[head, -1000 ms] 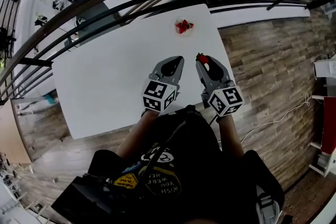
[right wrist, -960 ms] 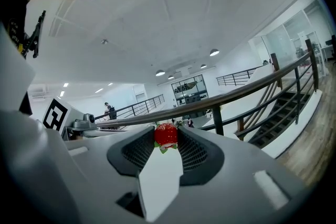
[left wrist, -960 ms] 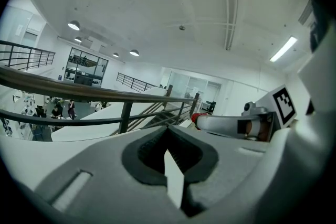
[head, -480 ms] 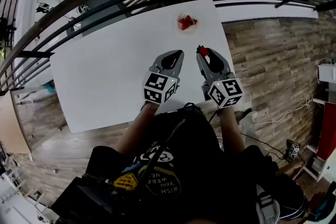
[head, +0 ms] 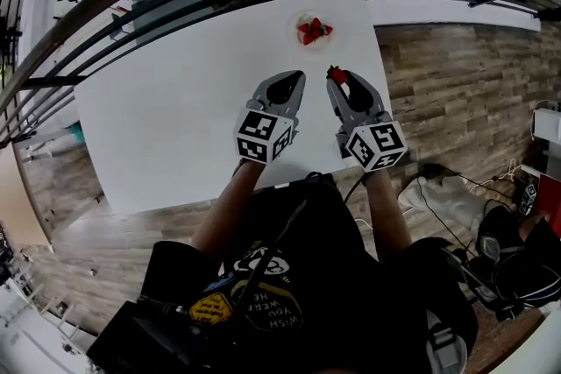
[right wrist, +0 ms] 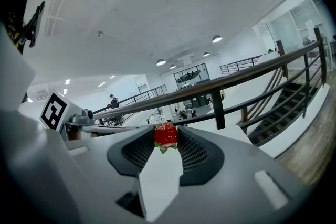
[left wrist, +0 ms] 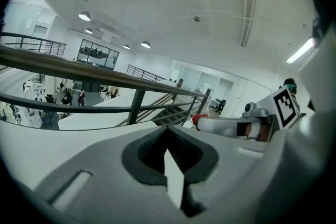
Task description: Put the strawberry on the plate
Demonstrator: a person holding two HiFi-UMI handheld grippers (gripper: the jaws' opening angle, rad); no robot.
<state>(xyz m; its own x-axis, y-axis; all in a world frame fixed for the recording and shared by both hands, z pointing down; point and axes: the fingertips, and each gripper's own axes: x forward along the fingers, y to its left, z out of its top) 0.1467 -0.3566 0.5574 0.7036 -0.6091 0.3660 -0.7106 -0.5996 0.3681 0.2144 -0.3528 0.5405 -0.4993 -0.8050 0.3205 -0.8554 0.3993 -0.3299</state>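
Strawberry sits pinched at the tip of the right tongs; left tongs closed, empty.

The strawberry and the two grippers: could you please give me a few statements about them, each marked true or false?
1. The right gripper is shut on a strawberry. True.
2. The left gripper holds a strawberry too. False: its jaws are together with nothing between them.
3. The plate is bare. False: red fruit lies on it.
4. The plate stands on the white table, near its far edge. True.
5. The held strawberry is right over the plate. False: in the head view it is short of the plate, on the person's side.
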